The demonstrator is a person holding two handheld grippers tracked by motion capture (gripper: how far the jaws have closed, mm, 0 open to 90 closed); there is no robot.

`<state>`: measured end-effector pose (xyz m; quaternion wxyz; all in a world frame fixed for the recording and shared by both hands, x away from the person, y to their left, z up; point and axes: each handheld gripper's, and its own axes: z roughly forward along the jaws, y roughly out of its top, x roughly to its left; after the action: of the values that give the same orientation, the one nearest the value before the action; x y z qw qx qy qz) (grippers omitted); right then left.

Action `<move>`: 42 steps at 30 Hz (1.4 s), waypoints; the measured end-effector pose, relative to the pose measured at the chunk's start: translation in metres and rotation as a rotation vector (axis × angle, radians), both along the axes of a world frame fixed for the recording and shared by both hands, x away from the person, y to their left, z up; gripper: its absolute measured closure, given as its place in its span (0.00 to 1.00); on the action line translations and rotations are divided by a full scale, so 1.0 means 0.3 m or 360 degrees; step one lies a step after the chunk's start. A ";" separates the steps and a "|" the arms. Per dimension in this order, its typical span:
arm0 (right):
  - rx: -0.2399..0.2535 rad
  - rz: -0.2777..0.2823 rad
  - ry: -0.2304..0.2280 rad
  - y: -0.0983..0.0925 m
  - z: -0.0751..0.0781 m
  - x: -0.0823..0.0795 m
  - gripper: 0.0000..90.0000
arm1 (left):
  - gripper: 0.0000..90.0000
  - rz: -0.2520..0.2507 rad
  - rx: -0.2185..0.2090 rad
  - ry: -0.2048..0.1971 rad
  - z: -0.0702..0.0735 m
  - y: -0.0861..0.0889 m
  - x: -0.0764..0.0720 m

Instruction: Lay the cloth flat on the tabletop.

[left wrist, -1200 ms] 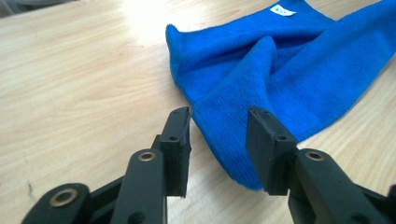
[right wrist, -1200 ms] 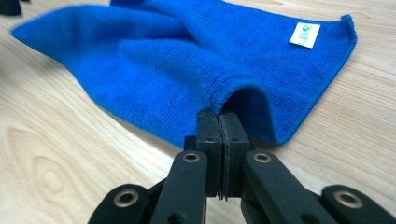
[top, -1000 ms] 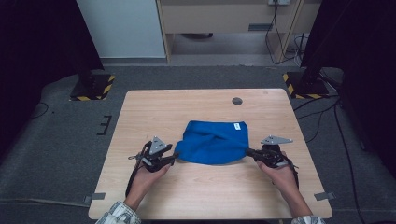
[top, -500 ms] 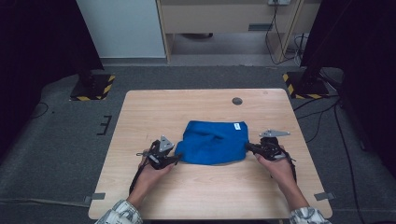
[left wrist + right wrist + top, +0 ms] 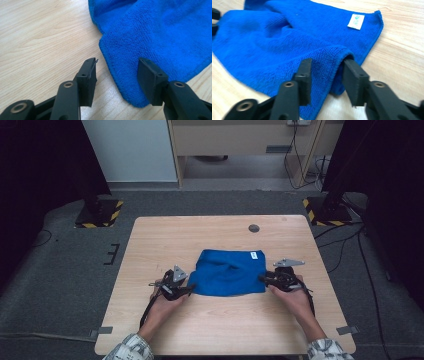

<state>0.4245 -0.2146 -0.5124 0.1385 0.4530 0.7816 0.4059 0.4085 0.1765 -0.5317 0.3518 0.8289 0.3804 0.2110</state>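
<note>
The left hand (image 5: 162,304) comes in from the bottom of the high view, forearm angled up and to the right, and holds the left gripper (image 5: 189,290) low over the table (image 5: 165,235), pointing right at the cloth's (image 5: 227,272) left edge. In the left gripper view its jaws stand about half open, a near corner of the cloth (image 5: 155,37) lying on the wood between them. The right-hand pad sits over the hem, the left-hand pad over bare wood, and neither presses on the fabric.

The cloth is blue, folded, and lies flat near the middle of the table, a little toward the person. A small white tag (image 5: 254,255) sits at its far right corner. In the right gripper view a rumpled fold runs across its top layer (image 5: 287,22).

The right hand (image 5: 295,301) mirrors the left, forearm angled up and to the left, with the right gripper (image 5: 262,279) aimed at the cloth's right edge. Its jaws have just been opening. A raised fold of the cloth (image 5: 329,62) stands between them, brushing the right-hand pad while the other pad stands apart, so the grip is loose.

Beyond the cloth, a small dark round disc (image 5: 254,228) is set into the tabletop near the far edge, well apart from both grippers. Nothing stands between either gripper and the cloth.
</note>
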 end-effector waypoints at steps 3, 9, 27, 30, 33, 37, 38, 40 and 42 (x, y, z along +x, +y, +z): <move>-0.0022 -0.0001 -0.0006 -0.012 0.001 -0.042 0.58 | 0.54 -0.0001 0.0006 -0.0007 -0.001 -0.004 -0.001; -0.0026 -0.0010 0.0049 -0.010 -0.026 -0.064 0.56 | 0.54 0.0005 -0.0014 0.0005 -0.002 -0.001 0.001; -0.0129 0.0095 0.0087 0.027 -0.052 -0.087 0.99 | 0.54 -0.0036 -0.0041 0.0036 -0.003 0.005 -0.023; -0.0142 0.0095 0.0095 0.012 -0.047 -0.101 0.99 | 0.52 -0.0034 -0.0031 0.0044 0.000 0.007 -0.032; -0.0146 0.0092 0.0102 -0.007 -0.040 -0.120 0.99 | 0.48 -0.0019 -0.0008 0.0036 0.002 0.006 -0.039; -0.0145 0.0089 0.0124 -0.044 -0.025 -0.161 0.99 | 0.45 -0.0036 -0.0008 0.0049 0.004 -0.003 -0.058; -0.0134 0.0088 0.0123 -0.050 -0.021 -0.172 0.99 | 0.45 -0.0041 -0.0009 0.0052 0.004 -0.008 -0.065; -0.0120 0.0085 0.0136 -0.056 -0.008 -0.191 0.99 | 0.44 -0.0053 0.0008 0.0056 0.007 -0.018 -0.081; -0.0126 0.0093 0.0124 -0.060 0.004 -0.205 0.99 | 0.44 -0.0052 0.0013 0.0062 0.009 -0.023 -0.092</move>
<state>0.3629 -0.2327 -0.5111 0.1139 0.4395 0.8147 0.3607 0.3810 0.1695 -0.5290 0.3443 0.8404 0.3727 0.1907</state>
